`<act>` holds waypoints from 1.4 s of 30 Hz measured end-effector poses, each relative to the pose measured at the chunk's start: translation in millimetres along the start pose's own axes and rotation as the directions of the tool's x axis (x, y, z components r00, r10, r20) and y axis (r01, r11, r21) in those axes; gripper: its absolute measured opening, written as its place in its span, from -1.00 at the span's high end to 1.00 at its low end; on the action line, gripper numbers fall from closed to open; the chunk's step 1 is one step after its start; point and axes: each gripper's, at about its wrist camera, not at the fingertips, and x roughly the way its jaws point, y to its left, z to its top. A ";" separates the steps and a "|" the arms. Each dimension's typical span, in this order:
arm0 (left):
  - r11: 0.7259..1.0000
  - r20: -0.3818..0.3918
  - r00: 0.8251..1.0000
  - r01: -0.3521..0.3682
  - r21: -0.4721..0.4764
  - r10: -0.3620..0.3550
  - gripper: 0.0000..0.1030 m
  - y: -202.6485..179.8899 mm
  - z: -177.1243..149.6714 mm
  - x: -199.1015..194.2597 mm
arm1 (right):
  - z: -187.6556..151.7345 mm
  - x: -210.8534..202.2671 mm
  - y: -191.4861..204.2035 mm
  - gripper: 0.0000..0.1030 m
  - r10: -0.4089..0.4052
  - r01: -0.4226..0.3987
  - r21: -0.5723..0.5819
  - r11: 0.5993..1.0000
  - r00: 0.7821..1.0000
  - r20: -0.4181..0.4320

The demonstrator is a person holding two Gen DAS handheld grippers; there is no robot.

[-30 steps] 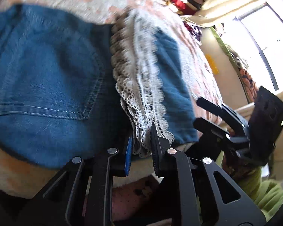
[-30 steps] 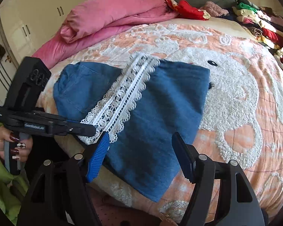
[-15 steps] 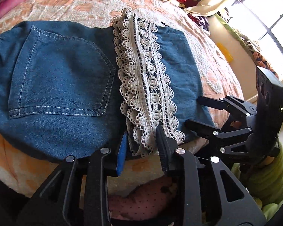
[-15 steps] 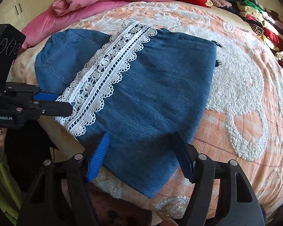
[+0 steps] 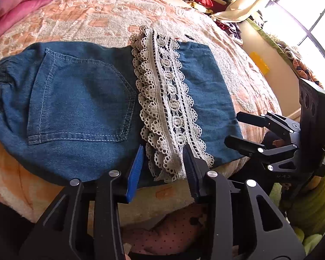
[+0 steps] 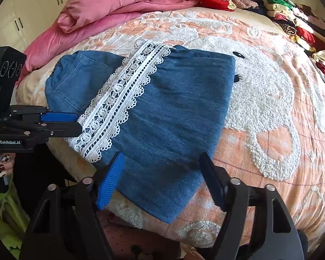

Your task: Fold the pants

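Observation:
Blue denim pants [image 5: 80,108] [image 6: 173,112] lie folded on the bed near its front edge, back pocket up on the left. A white lace trim band [image 5: 166,112] [image 6: 121,99] runs across the fold. My left gripper [image 5: 162,162] is open, its fingers either side of the lace end at the bed edge, holding nothing. It also shows in the right wrist view [image 6: 75,121]. My right gripper [image 6: 162,173] is open and empty just above the near denim edge. It shows in the left wrist view [image 5: 234,127] at the pants' right corner.
The bed has a peach and white bedspread [image 6: 270,99]. A pink quilt [image 6: 119,2] is heaped at the far left. Stacked clothes [image 6: 292,21] line the far right side. A window [image 5: 309,21] is to the right. White cupboards [image 6: 21,10] stand at the left.
My left gripper has opened, let go of the lace end and drawn back from the pants. The right gripper has stayed open and shifted slightly near the denim edge.

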 end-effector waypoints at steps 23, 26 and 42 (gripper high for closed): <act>0.996 0.136 0.987 -0.088 0.021 0.085 -0.70 -5.0 12.0 -42.4 | 19.7 -47.7 -6.5 -0.87 -0.039 0.035 0.035 0.999 0.989 0.145; 0.993 0.156 0.981 -0.117 0.023 0.112 -0.76 -2.9 12.0 -48.7 | 27.2 -52.6 -3.0 -0.91 -0.038 0.035 0.022 0.999 0.986 0.165; 0.989 0.205 0.967 -0.143 -0.045 0.149 -0.79 28.5 6.3 -69.9 | 78.6 -51.2 30.2 -0.91 0.056 -0.047 -0.049 0.998 0.981 0.184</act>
